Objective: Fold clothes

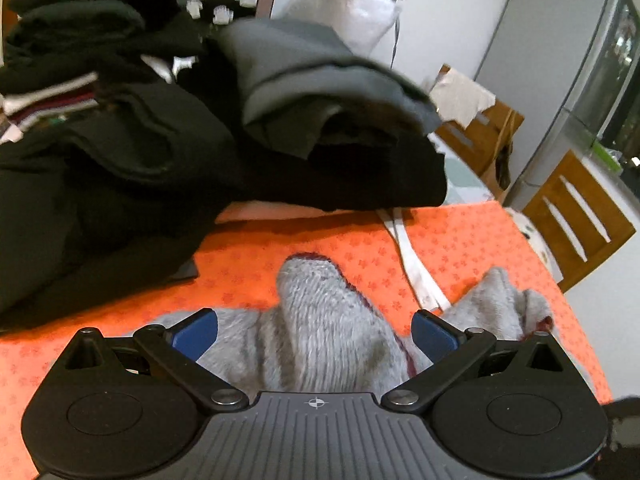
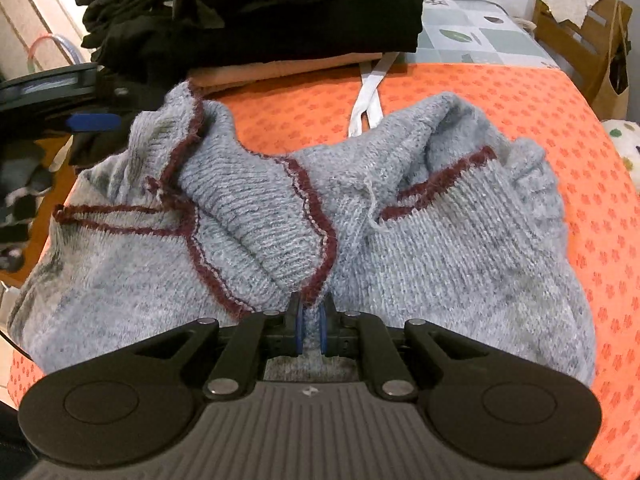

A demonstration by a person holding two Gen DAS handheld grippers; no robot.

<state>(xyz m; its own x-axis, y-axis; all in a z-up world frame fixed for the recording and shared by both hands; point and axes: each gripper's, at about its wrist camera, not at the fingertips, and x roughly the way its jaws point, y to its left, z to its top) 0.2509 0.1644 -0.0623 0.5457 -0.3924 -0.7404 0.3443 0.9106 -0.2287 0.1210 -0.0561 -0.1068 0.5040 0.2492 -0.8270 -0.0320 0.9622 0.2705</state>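
the near edge of the grey sweater (image 2: 280, 240) is hidden under my grippers, and the dark pile of clothes (image 2: 256, 20) behind it is cut off at the top. the sweater lies crumpled across the orange cloth (image 2: 520, 92), its long axis left to right. my right gripper (image 2: 311, 330) pinches its maroon-trimmed edge; my left gripper (image 1: 316, 334) is spread wide over it.

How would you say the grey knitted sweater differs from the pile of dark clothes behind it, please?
The grey sweater lies crumpled and unfolded on the orange cloth; the dark clothes pile is folded and stacked.
The sweater is light, fuzzy knit with maroon trim; the pile looks smooth, black and dark grey.
The right gripper is shut on the sweater's edge, and the open left gripper hangs over it; neither touches the pile.
Both rest on the same table.
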